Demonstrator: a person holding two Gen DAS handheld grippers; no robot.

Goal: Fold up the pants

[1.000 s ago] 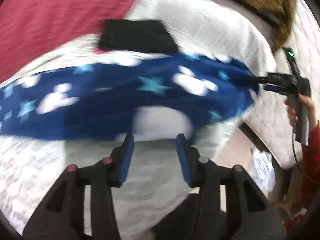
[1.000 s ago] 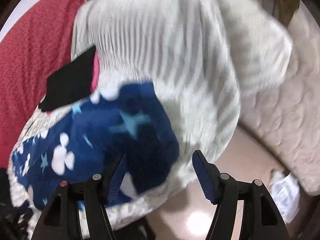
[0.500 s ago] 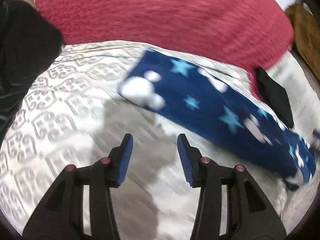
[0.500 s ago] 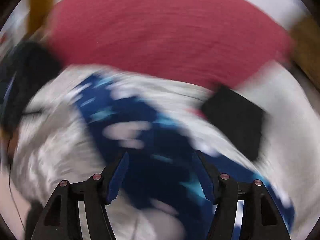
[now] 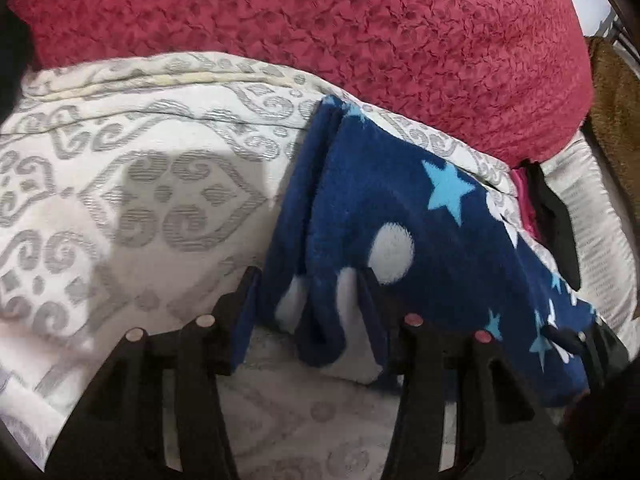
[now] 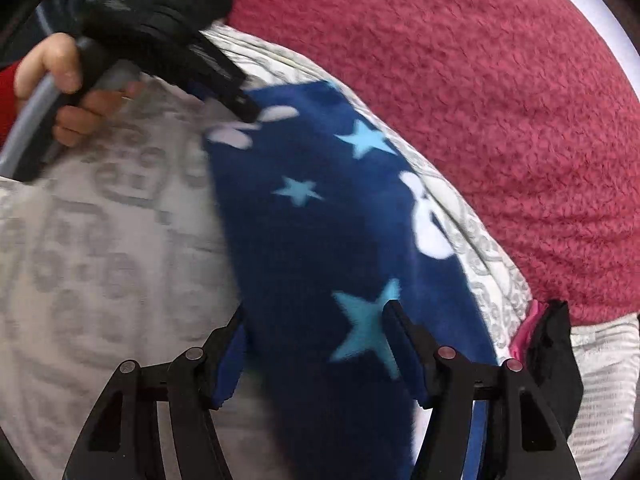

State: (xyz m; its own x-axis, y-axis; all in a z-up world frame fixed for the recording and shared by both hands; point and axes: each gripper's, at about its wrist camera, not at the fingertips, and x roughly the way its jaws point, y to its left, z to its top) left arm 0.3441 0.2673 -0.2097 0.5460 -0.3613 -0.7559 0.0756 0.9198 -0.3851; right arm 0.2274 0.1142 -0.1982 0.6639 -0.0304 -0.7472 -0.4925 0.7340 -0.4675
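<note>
On the patterned white bedcover [image 5: 132, 208], seen from the left wrist, the left gripper [image 5: 310, 280] stood partly open astride one end of the blue starred pants [image 5: 420, 240]. From the right wrist, the right gripper [image 6: 316, 316], just narrowing, straddled the other end without visibly pinching it, beside a red blanket [image 6: 480, 100].

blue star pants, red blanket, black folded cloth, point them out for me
blue star pants [image 5: 400, 200]: left wrist view, on the navy fleece beside the light blue star
red blanket [image 5: 320, 12]: left wrist view, middle of its bumpy top
black folded cloth [image 6: 552, 344]: right wrist view, its upper part
</note>
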